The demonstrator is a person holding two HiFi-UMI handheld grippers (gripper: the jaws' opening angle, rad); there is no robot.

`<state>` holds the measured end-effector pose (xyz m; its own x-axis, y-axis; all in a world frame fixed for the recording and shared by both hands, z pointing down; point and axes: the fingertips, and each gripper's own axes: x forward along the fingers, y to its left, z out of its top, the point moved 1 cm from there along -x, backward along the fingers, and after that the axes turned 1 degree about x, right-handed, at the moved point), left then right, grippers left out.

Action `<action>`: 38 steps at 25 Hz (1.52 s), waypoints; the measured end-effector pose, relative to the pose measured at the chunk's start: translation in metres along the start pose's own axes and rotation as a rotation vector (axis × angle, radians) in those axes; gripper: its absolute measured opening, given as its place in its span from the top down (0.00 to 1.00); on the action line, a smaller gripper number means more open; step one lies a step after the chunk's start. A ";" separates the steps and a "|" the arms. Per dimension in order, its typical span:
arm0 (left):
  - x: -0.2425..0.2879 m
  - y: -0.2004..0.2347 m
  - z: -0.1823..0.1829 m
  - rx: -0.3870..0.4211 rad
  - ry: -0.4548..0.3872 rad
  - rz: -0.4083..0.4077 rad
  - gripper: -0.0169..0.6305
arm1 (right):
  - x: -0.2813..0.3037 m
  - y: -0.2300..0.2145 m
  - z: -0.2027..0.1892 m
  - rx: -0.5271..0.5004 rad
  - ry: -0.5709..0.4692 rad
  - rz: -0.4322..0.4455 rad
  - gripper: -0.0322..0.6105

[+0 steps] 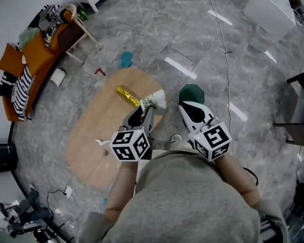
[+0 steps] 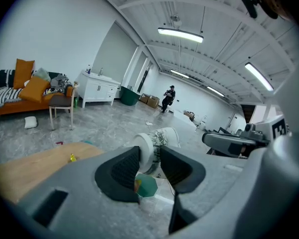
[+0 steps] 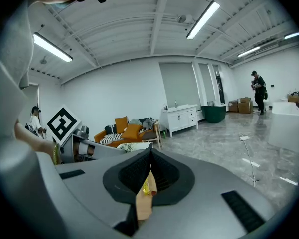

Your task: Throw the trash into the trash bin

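My left gripper (image 1: 143, 113) is shut on a white paper cup (image 1: 154, 102) printed with green leaves, held on its side over the far right end of the wooden table (image 1: 99, 135). In the left gripper view the cup (image 2: 157, 141) sits squeezed between the black pads. The green trash bin (image 1: 191, 92) stands on the floor just right of the table, and in the left gripper view the bin (image 2: 147, 185) shows low between the jaws. My right gripper (image 1: 186, 106) hovers near the bin, shut on a thin tan and yellow scrap (image 3: 145, 189). A gold wrapper (image 1: 127, 95) lies on the table.
An orange sofa (image 1: 23, 70) piled with cushions and a chair (image 1: 77, 30) stand at the far left. A white roll (image 1: 57, 76), a teal item (image 1: 125, 59) and a cable (image 1: 225, 37) lie on the grey floor. Small scraps (image 1: 102, 143) rest on the table.
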<state>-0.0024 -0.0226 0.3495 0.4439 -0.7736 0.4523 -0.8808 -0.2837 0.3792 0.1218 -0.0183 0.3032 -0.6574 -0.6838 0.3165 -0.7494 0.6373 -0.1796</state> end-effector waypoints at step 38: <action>0.120 -0.075 -0.027 0.117 0.179 -0.218 0.76 | -0.048 -0.104 -0.039 0.167 -0.005 -0.309 0.94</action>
<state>0.1209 -0.0790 0.3967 0.6374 -0.5782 0.5093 -0.7699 -0.5038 0.3917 0.2341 -0.0378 0.3430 -0.3974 -0.8374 0.3752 -0.9154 0.3331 -0.2261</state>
